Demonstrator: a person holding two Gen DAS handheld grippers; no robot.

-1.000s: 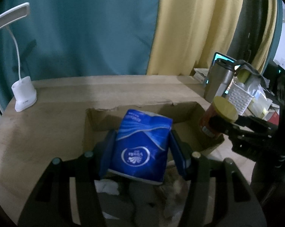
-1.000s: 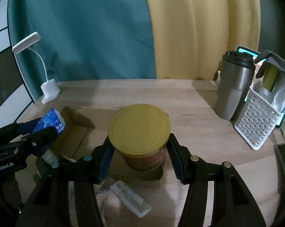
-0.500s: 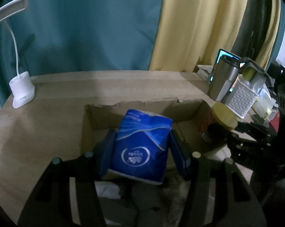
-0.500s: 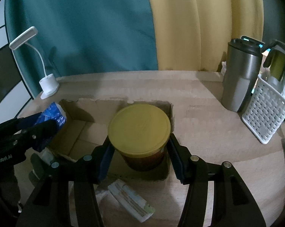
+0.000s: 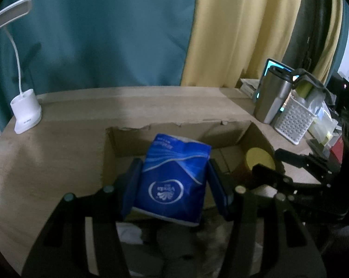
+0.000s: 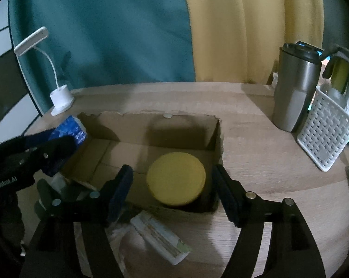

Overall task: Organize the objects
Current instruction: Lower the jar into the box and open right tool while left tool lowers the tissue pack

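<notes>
1. Yellow-lidded jar (image 6: pixel 176 180) now down inside the cardboard box (image 6: pixel 151 120), at its near right corner. Right gripper (image 6: pixel 172 192) with jaws opening, pads clear of the jar on both sides though the jar sits between them (release looks as good as done).
2. Blue tissue pack (image 5: pixel 174 180) clamped in the left gripper (image 5: pixel 174 185), jaws partly closed and pressing its sides, held above the near left part of the box; not yet set down.
3. Left to do, judging by the near table edge: a flat white packet (image 6: pixel 160 238) and some crumpled wrappers (image 5: pixel 132 234) outside the box.
4. Tumbler (image 6: pixel 292 88), white basket (image 6: pixel 322 139) and desk lamp (image 6: pixel 58 92) standing apart (unclear whether part of the tidying).
</notes>
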